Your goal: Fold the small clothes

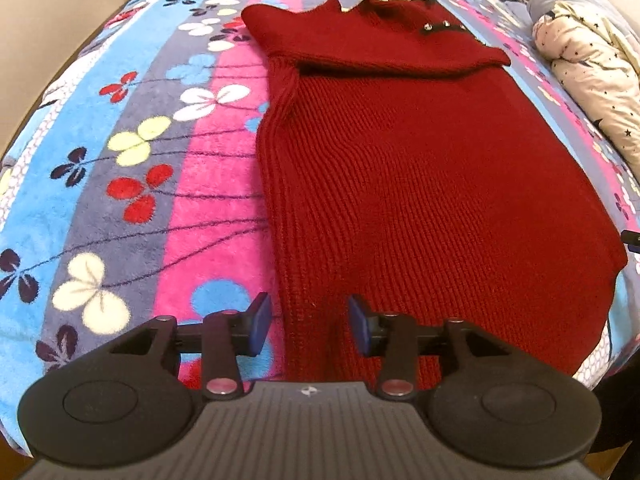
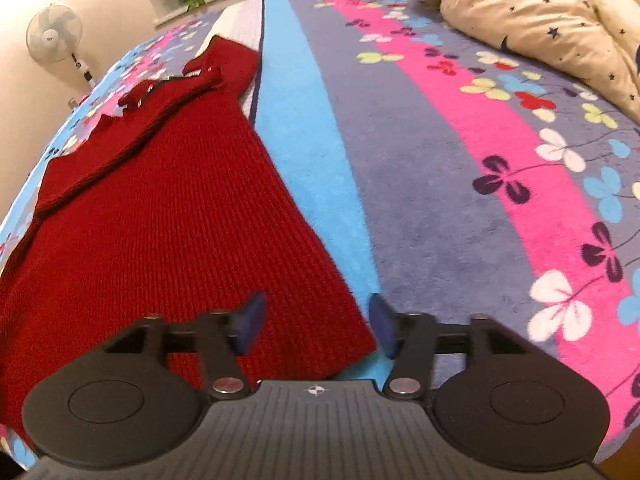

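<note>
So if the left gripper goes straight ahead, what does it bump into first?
Probably the red sweater. The open left gripper straddles its near left edge, so it would likely touch the knit first; depth is hard to judge.

Sweater [image 1: 420, 168]: dark red ribbed knit, matt, slightly fuzzy.
Blanket [image 1: 120, 184]: plush fleece, soft nap, printed flowers.
Quilt [image 2: 540, 12]: cream cloth, crumpled, printed stars.
Left gripper [image 1: 310, 322]: matt black plastic, blue pads, shiny metal pins.
</note>
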